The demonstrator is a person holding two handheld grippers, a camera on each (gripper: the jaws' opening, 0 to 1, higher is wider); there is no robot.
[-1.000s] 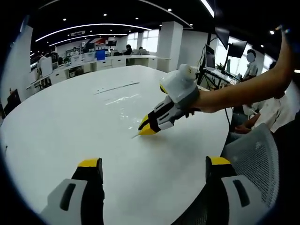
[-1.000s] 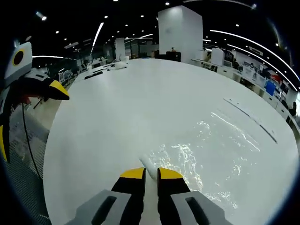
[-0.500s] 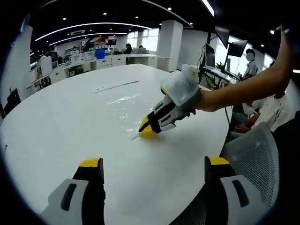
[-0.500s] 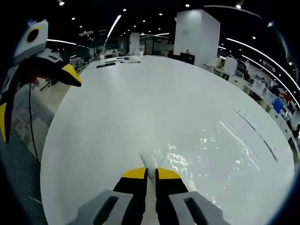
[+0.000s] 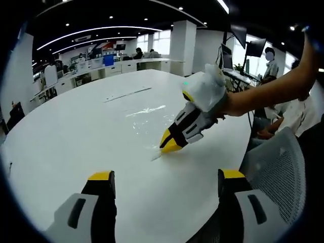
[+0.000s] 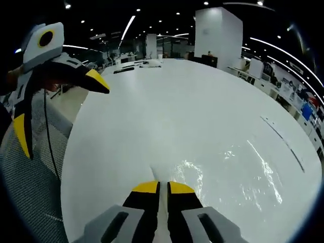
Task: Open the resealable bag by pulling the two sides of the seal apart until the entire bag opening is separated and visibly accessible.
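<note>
In the left gripper view, the left gripper (image 5: 164, 185) waits low and near, with its jaws wide apart and nothing between them. It has not touched the bag. Just past it, the right gripper (image 5: 171, 143) has its yellow tips squeezed together on one corner of the clear bag (image 5: 144, 115), which lies flat on the white tabletop (image 5: 66, 136).

In the right gripper view, the right gripper (image 6: 158, 188) shows its two jaws pressed close, with a thin bit of the bag's edge pinched between them. The rest of the bag (image 6: 238, 174) spreads out shiny in front of it.

In the last second the right gripper has slid a little across the tabletop, dragging the bag corner with it, and the left gripper has come nearer. The seal looks closed all the way. I think the left gripper must next pinch the other side of the seal, so the two can pull apart.

Far off are desks, screens and a seated person (image 5: 283, 116).
</note>
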